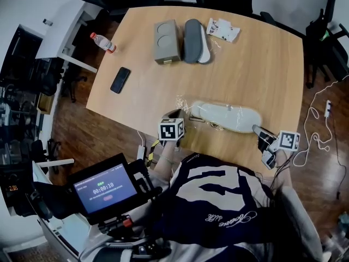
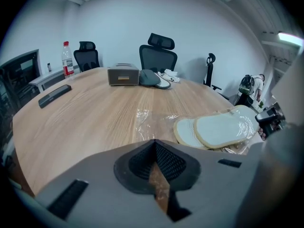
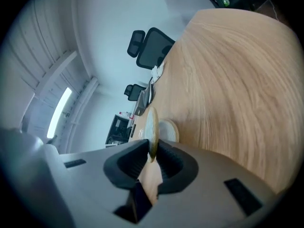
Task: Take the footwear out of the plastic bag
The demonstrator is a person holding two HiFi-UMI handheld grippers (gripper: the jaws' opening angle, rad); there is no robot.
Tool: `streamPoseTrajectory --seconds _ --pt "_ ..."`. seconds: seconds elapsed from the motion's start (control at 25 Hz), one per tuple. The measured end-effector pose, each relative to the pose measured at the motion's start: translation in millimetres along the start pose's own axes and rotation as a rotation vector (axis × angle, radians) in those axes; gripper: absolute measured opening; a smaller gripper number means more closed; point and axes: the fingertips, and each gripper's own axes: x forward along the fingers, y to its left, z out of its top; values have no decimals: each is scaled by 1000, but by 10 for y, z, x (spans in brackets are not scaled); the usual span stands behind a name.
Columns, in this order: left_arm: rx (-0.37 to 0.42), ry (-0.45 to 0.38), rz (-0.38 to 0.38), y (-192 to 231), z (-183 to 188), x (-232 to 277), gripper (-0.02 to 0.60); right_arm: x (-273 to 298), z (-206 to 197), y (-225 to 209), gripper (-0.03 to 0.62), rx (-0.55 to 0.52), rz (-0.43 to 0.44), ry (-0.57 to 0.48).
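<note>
nearest me: my dark shirt with white print (image 1: 218, 201) fills the bottom of the head view, beside a screen unit (image 1: 104, 189) whose small print i cannot read.
left fingers: my left gripper (image 2: 155, 144) has its pads closed tip to tip, with nothing i can see between them. it sits at the near edge of the wooden table (image 1: 256, 64), just short of the bag's loose end.
right fingers: my right gripper (image 3: 152, 148) is pinched narrowly on the rim of one slipper. i see that rim edge-on, so most of the sole is hidden.
footwear: the pair of pale slippers (image 1: 226, 116) lies overlapped on the table between my two grippers, inside the bag.
bag: the clear plastic bag (image 2: 142, 120) shows only as wrinkles and glare. i cannot find its mouth, nor tell whether film lies under my right pads.
far end: a grey box (image 1: 166, 41) sits beside a dark grey oval thing (image 1: 192, 40) i cannot identify, with a white packet (image 1: 222, 30) near them.
left side: a phone (image 1: 120, 79) lies flat, and a bottle (image 1: 102, 42) is at the table's edge.
</note>
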Motion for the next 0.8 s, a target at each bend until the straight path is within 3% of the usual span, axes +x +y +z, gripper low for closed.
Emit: streamPoseTrajectory --seconds 0.08,0.12,0.2,0.28,0.4,0.56,0.8 --pt "6 -1 1 -8 -3 6 3 93 -158 -201 85 -36 -167 87" --pt "11 -1 1 -14 -2 9 3 133 -225 -313 137 -100 -253 144" --pt "22 0 -3 -18 0 17 3 226 -267 -443 202 -272 -359 234" --pt "32 0 -7 -17 3 25 3 242 -202 -517 209 -372 -426 252" --pt "38 1 -14 -11 -2 30 3 232 -101 -578 224 -349 -441 239" --pt "41 -1 -11 -10 -17 17 3 343 -86 -582 244 -284 -389 278" --pt "56 -8 -5 -55 -21 32 3 667 -167 -517 186 -261 -353 272"
